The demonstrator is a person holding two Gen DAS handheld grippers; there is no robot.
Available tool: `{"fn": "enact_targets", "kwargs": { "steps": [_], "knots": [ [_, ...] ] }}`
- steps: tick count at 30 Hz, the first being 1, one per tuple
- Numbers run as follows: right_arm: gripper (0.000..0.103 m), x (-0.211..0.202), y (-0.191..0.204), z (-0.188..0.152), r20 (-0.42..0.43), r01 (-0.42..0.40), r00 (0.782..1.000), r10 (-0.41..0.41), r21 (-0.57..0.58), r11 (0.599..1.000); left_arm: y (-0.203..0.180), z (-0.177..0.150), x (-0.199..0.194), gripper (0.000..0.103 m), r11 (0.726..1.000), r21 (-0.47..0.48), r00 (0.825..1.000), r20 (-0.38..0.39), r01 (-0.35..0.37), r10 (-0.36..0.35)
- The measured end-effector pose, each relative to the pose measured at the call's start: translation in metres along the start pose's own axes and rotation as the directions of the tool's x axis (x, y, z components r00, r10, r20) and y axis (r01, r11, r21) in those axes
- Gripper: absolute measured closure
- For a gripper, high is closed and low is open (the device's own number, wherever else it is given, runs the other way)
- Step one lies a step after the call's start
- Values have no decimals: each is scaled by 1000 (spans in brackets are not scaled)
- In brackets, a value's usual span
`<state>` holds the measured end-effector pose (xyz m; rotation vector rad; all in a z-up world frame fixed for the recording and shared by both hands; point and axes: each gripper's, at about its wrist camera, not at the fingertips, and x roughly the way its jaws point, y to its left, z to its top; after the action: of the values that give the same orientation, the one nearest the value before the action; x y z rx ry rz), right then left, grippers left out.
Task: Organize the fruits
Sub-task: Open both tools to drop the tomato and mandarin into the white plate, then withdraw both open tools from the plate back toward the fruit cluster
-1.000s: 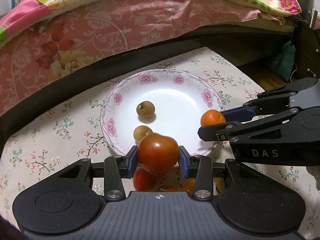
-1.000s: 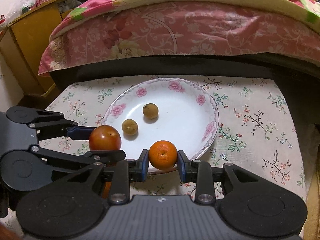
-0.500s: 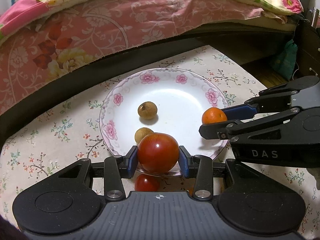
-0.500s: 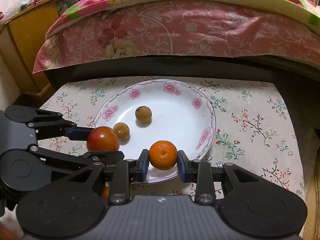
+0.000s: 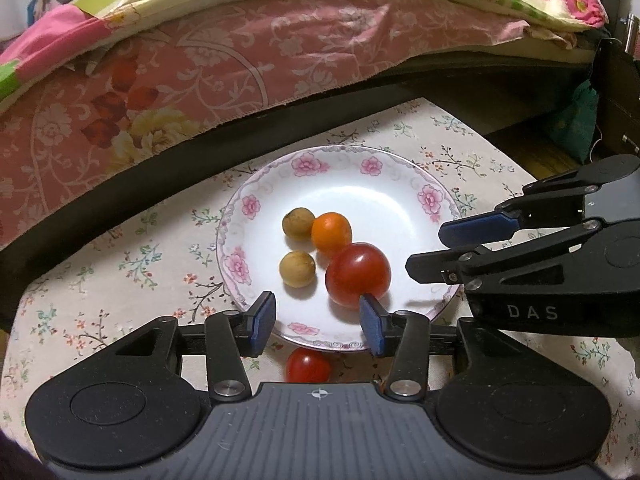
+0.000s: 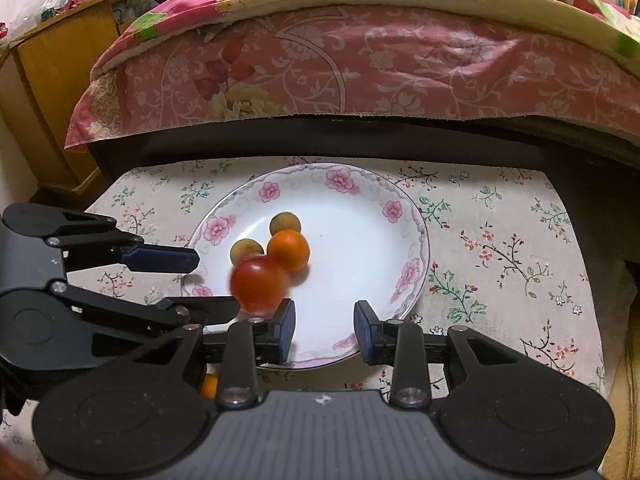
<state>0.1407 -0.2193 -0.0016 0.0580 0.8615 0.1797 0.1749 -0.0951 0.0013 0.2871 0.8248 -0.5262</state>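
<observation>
A white plate with a pink flower rim (image 5: pixel 432 200) (image 6: pixel 404 216) holds two brown longans (image 5: pixel 297 269) (image 5: pixel 298 222), an orange (image 5: pixel 331 231) (image 6: pixel 288 250) and a red tomato (image 5: pixel 358 274) (image 6: pixel 258 284). The tomato looks blurred in the right wrist view. My left gripper (image 5: pixel 318 324) (image 6: pixel 216 282) hangs over the plate's near rim with its jaws opening. Nothing is between them, and the tomato lies just past its right fingertip. My right gripper (image 6: pixel 325 330) (image 5: pixel 424 250) stands open over the plate's right side, holding nothing.
A smaller tomato (image 5: pixel 308 364) lies on the floral tablecloth (image 5: pixel 120 272) just in front of the plate, under my left gripper. A bit of another orange fruit (image 6: pixel 209 386) shows there too. Behind the table runs a bed with a pink cover (image 5: pixel 240 60). A wooden cabinet (image 6: pixel 52 80) stands far left.
Both grippers have let go. The tomato left my left jaws and the orange left my right jaws. Both now lie on the plate beside the longans.
</observation>
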Motion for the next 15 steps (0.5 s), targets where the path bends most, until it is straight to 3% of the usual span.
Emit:
{"fn": "enact_targets", "kwargs": {
  "steps": [7,15],
  "knots": [
    [67,-10,9,-2,-2,-3,1000,3,-21,1000,2,-5,-23,43,1000,12,1000,11,-6,5],
    [66,-33,22,-12,-6,-10,1000,10,-32,999,11,-31,-45,40,1000,-8,1000,-28,8,-8]
  ]
}}
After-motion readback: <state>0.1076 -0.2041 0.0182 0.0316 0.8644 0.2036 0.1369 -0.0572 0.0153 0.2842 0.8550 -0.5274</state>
